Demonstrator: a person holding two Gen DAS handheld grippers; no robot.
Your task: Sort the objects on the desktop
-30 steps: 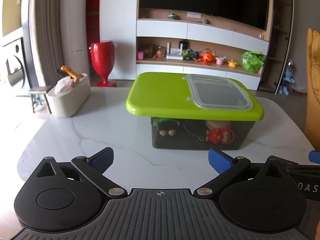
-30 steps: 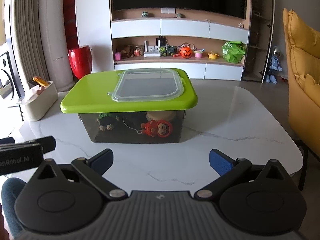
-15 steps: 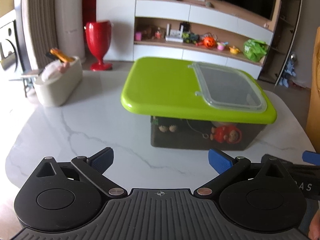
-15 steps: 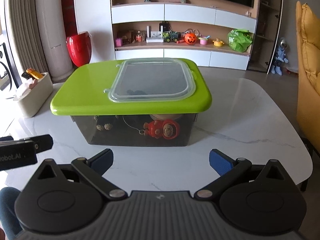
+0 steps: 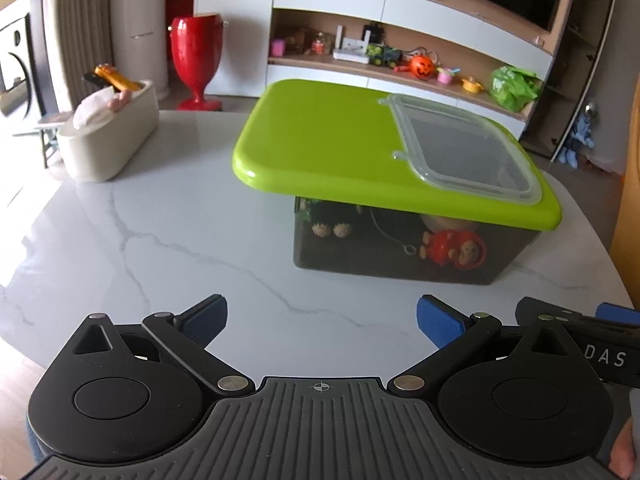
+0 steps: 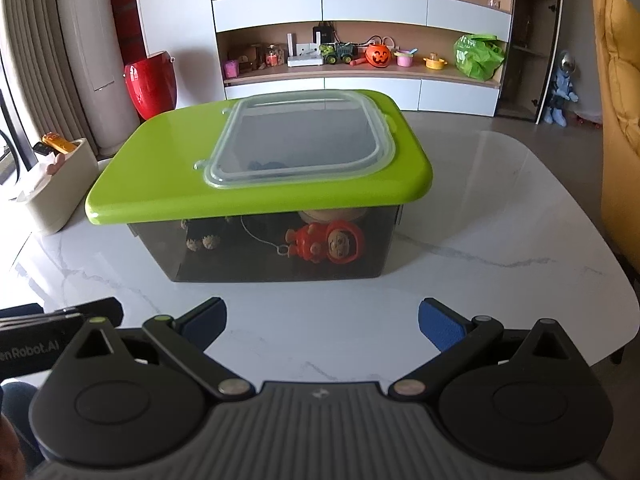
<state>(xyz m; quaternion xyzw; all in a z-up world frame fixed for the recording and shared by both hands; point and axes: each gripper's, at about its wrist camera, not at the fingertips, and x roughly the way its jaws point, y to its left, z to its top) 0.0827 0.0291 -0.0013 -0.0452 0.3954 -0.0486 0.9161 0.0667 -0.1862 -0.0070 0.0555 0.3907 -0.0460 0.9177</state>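
A dark see-through storage box [image 5: 392, 256] [image 6: 280, 256] stands on the white marble table [image 5: 160, 248] [image 6: 500, 240]. A lime-green lid [image 5: 320, 136] [image 6: 160, 184] with a clear hatch [image 5: 464, 152] [image 6: 304, 140] covers it. Inside lie a red doll [image 5: 452, 248] [image 6: 328, 242] and a dark plush toy [image 5: 332, 220] [image 6: 200, 236]. My left gripper [image 5: 322, 320] is open and holds nothing, short of the box and left of its middle. My right gripper [image 6: 322, 320] is open and holds nothing, facing the box's front wall.
A cream tissue box [image 5: 108, 136] [image 6: 56, 188] with an orange item sits at the table's left. Beyond the table are a red vase [image 5: 196, 60] [image 6: 150, 84], a shelf unit with toys [image 6: 360, 56], and a yellow sofa [image 6: 620, 120] on the right.
Both grippers have risen and moved closer to the box, so it looks larger and its lid is seen more from above. Neither gripper has changed its opening.
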